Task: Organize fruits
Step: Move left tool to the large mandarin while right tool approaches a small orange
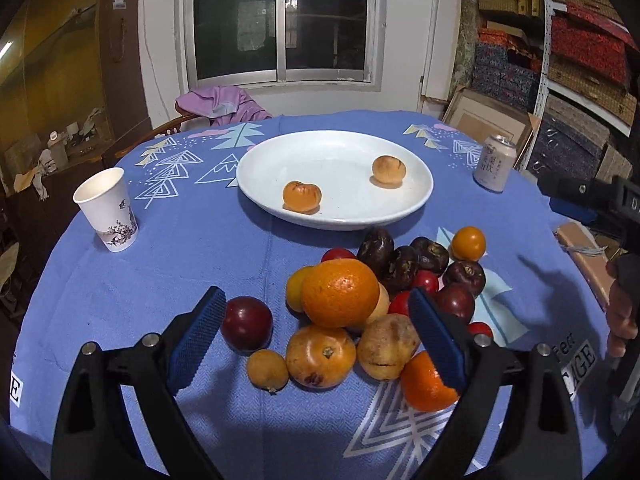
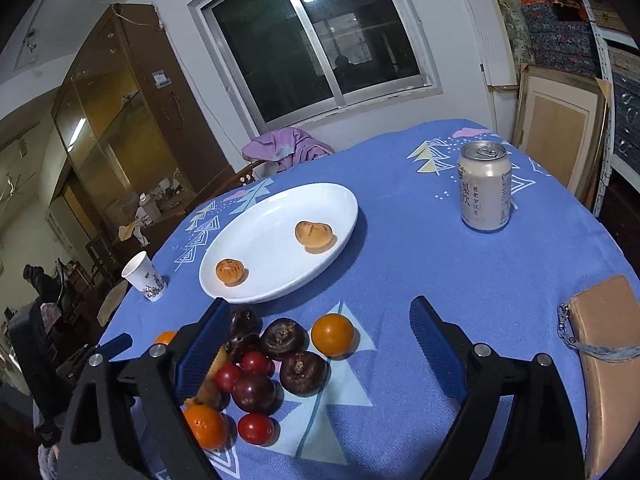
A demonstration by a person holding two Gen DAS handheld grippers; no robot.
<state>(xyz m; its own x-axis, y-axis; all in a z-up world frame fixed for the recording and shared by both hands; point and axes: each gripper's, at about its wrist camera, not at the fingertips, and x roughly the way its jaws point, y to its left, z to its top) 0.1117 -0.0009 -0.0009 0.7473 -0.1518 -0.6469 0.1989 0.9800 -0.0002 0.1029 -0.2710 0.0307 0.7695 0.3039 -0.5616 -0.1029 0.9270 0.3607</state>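
Observation:
A white oval plate (image 1: pixel 340 216) (image 2: pixel 328 200) sits mid-table with an orange fruit (image 1: pixel 302 196) (image 2: pixel 230 271) and a tan fruit (image 1: pixel 389 170) (image 2: pixel 314 233) on it. In front of it lies a heap of fruit: a large orange (image 1: pixel 340 292), a dark red plum (image 1: pixel 247 323), brown and yellow fruits, dark chestnut-like ones (image 2: pixel 284 338) and small red ones (image 2: pixel 256 429). My left gripper (image 1: pixel 316 336) hangs open over the heap's near side, holding nothing. My right gripper (image 2: pixel 320 352) stands open above the heap's right part, also bare. A small orange (image 2: pixel 333 335) lies between its fingers on the cloth.
A blue patterned cloth (image 1: pixel 160 264) covers the round table. A paper cup (image 1: pixel 107 210) (image 2: pixel 144 276) stands at the left, a drink can (image 1: pixel 494 164) (image 2: pixel 485 186) at the right. A tan pouch (image 2: pixel 604 360) lies at the right edge. A chair with purple cloth (image 1: pixel 224 102) stands behind.

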